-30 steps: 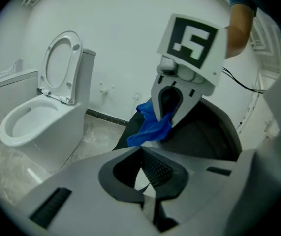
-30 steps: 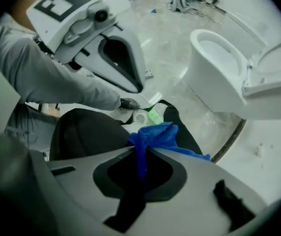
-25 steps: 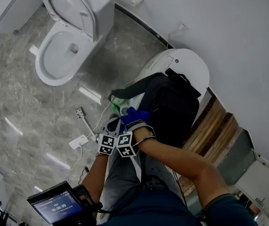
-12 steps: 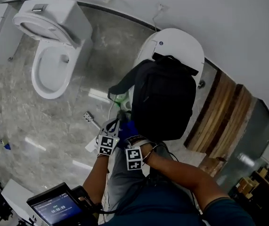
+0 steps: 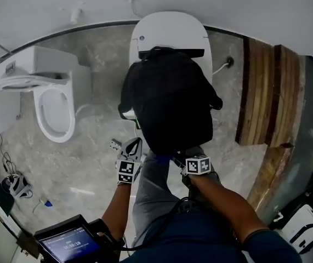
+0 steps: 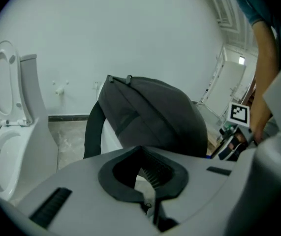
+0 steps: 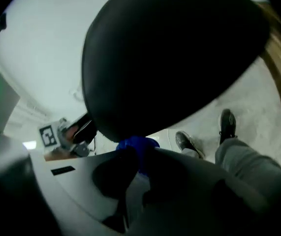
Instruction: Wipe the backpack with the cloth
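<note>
A black backpack (image 5: 170, 100) sits upright on a closed white toilet (image 5: 170, 32); it also fills the left gripper view (image 6: 150, 114) and looms over the right gripper view (image 7: 174, 53). My right gripper (image 5: 174, 159) is at the backpack's lower edge, shut on a blue cloth (image 7: 138, 145) that presses against the bag's underside. In the right gripper view the jaws (image 7: 135, 154) clamp the cloth. My left gripper (image 5: 132, 148) hovers just left of the bag's lower left corner, not touching it. Its jaws (image 6: 140, 151) meet at the tips with nothing between them.
A second toilet (image 5: 52, 111) with its lid raised stands to the left on the marble floor. Wooden planks (image 5: 266, 92) lie to the right. Cables (image 5: 13, 182) trail at the lower left. A handheld screen (image 5: 68, 243) and the person's legs (image 5: 153, 201) are below.
The head view has swung so the backpack now stands centred. The two grippers, side by side before, have separated: the right one with the cloth shifted right along the bag's lower edge.
</note>
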Demonstrator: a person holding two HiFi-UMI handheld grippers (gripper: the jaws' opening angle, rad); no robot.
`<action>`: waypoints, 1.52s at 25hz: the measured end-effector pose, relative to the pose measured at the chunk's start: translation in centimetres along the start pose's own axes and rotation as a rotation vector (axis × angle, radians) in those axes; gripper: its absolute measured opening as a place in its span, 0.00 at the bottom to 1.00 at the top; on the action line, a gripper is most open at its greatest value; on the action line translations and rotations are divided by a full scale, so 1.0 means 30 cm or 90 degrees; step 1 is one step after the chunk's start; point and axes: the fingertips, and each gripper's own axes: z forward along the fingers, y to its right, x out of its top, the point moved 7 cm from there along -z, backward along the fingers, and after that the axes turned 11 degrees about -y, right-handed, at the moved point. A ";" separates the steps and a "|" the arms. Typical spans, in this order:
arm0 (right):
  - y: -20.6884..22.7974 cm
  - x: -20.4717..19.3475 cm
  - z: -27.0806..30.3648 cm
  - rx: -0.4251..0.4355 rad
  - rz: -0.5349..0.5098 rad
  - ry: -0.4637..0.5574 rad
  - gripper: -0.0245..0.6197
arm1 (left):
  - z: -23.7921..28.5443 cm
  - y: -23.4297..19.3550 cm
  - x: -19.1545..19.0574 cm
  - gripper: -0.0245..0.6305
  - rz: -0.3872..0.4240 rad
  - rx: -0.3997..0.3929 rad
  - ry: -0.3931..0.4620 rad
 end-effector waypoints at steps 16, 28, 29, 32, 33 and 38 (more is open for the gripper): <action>0.368 0.051 -0.282 0.111 0.558 0.543 0.08 | 0.028 0.590 0.434 0.04 0.391 -0.141 0.046; 0.418 0.177 -0.425 0.159 0.410 0.499 0.08 | 0.323 0.873 0.653 0.04 0.550 -0.153 -0.041; 0.429 0.144 -0.401 0.163 0.415 0.463 0.08 | 0.332 0.884 0.652 0.04 0.554 -0.155 -0.047; 0.416 0.122 -0.381 0.109 0.291 0.343 0.08 | 0.341 0.909 0.639 0.04 0.561 -0.158 -0.063; 0.409 0.143 -0.409 0.080 0.235 0.343 0.08 | 0.341 0.912 0.641 0.04 0.560 -0.158 -0.064; 0.335 0.356 -0.578 0.076 -0.014 0.403 0.08 | 0.345 0.889 0.682 0.04 0.542 -0.145 -0.052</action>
